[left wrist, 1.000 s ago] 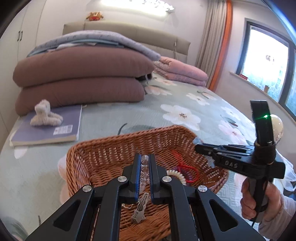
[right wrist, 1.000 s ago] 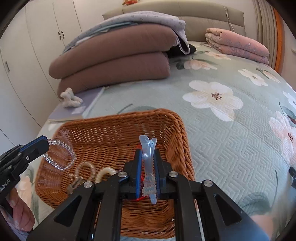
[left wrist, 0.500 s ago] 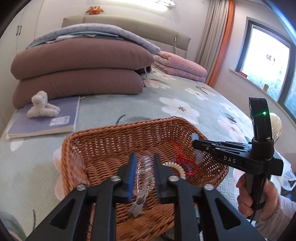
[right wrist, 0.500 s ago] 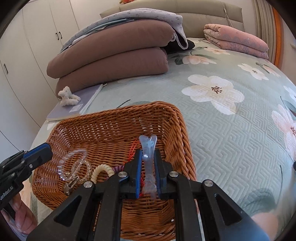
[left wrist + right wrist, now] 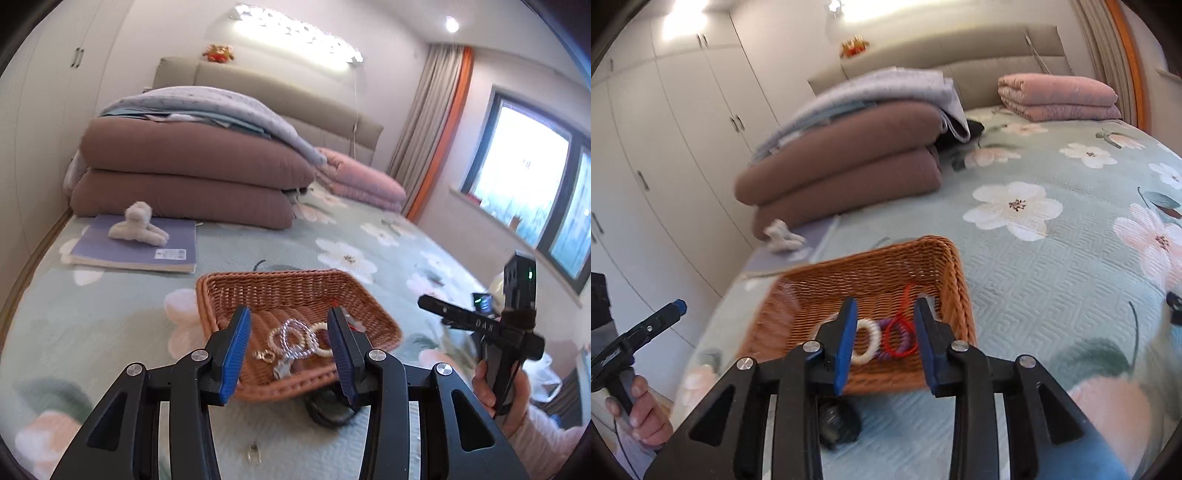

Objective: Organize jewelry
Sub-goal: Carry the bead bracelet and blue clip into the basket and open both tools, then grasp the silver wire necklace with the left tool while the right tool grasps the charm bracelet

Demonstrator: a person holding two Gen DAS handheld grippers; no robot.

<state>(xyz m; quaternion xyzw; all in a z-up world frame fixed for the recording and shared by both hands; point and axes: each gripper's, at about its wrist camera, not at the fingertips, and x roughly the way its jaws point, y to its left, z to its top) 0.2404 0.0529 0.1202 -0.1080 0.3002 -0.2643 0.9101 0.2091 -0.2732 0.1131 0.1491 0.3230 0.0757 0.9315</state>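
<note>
Both your grippers, left gripper [image 5: 290, 349] and right gripper [image 5: 886, 338], tilt down toward the basket [image 5: 236, 286]; their jaws have just been opening and now stand released, gripping nothing. Beyond the left jaws a bead bracelet [image 5: 293, 338] lies flat in the basket; beyond the right, a red cord [image 5: 899, 334]. A dark object [image 5: 836, 424] sits under your right jaws.
</note>
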